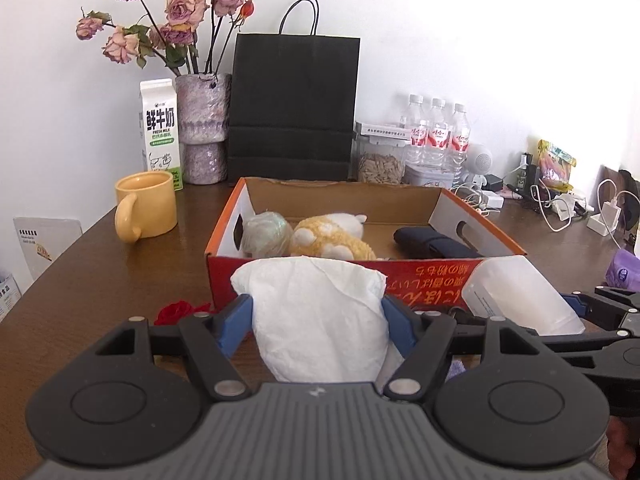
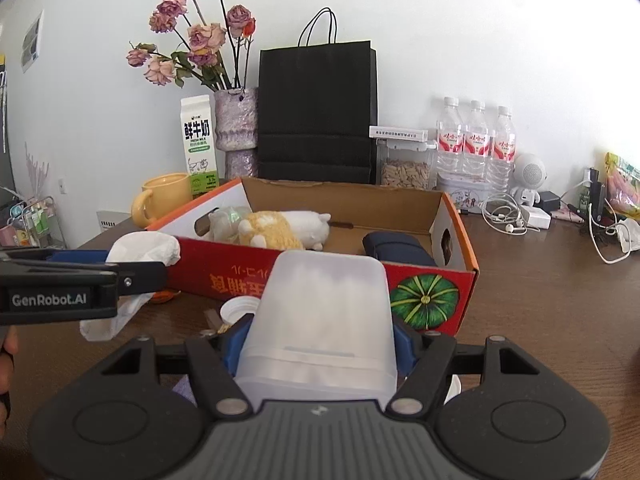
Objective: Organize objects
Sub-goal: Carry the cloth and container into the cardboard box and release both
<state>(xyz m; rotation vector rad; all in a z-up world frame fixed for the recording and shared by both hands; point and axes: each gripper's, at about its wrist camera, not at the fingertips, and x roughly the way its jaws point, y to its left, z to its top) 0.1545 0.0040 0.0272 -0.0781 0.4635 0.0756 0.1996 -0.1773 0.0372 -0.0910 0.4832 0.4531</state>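
Evidently the left gripper (image 1: 318, 320) pinches a soft, light tissue pack (image 1: 320, 312) mid-body; the right gripper (image 2: 320, 344) clamps a stiff (probably slippery) translucent container (image 2: 320, 320).

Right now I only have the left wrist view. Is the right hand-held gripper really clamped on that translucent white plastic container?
Observer: Yes. The right hand-held gripper has a blue pad pressed against each side of the translucent white plastic container.
Operator: Is anything lying on the table near it?
Observer: A round white lid lies on the brown wooden table, just in front of the red cardboard box.
Operator: What does the container hide on the box front?
Observer: A green pumpkin picture, printed near the box's right front corner.
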